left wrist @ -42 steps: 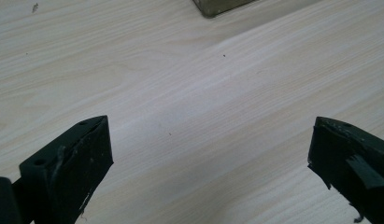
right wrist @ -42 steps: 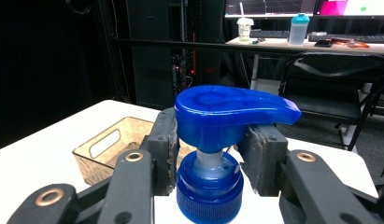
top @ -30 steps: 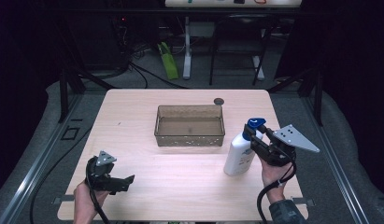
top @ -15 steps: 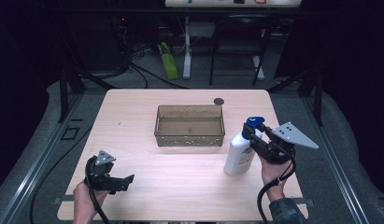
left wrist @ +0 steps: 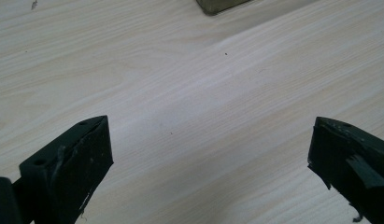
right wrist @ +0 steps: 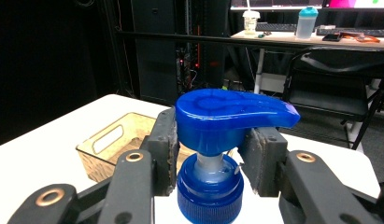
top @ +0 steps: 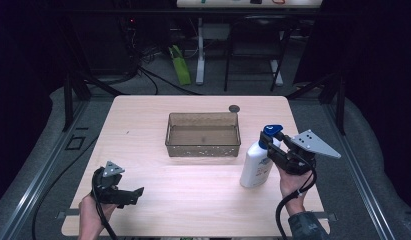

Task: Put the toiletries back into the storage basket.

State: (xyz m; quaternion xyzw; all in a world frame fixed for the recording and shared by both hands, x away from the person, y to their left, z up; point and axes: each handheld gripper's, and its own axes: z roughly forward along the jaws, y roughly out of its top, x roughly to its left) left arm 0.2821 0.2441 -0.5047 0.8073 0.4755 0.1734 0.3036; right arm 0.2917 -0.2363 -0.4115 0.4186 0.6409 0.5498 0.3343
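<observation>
— Right claw (top: 271,144)?
— Clamped on the white plastic pump bottle with the blue pump head (top: 258,162), lower right of the high view. Pads pressed against both sides of the neck just under the blue spout, plain in the right gripper view (right wrist: 213,140), with the spout jutting toward the right edge of that frame.

— And the bottle itself?
— Standing upright on the pale wood-grain tabletop (top: 193,195), base down, right of centre in the high view. Just to the right of and a little below the translucent brown rectangular plastic bin (top: 203,134), apart from it, not touching.

— Inside the bin?
— Nothing to make out from above; bare brown floor. Seen again at the left of the right gripper view (right wrist: 116,145), behind the pads, with a slot handle in its near wall.

— Left claw (top: 137,192)?
— Lower left of the high view, held in a hand (top: 90,212) at the near edge of the tabletop, pointing toward the right of the frame. Spread wide with nothing between: in the left gripper view, one black jaw at the lower left corner, the other at the lower right, bare wood grain between. Corner of the bin at the top edge there (left wrist: 220,5).

— Anything else on the tabletop?
— Small dark round disc (top: 234,108) just above the bin's upper right corner, near the far edge. Too small to tell more.
</observation>
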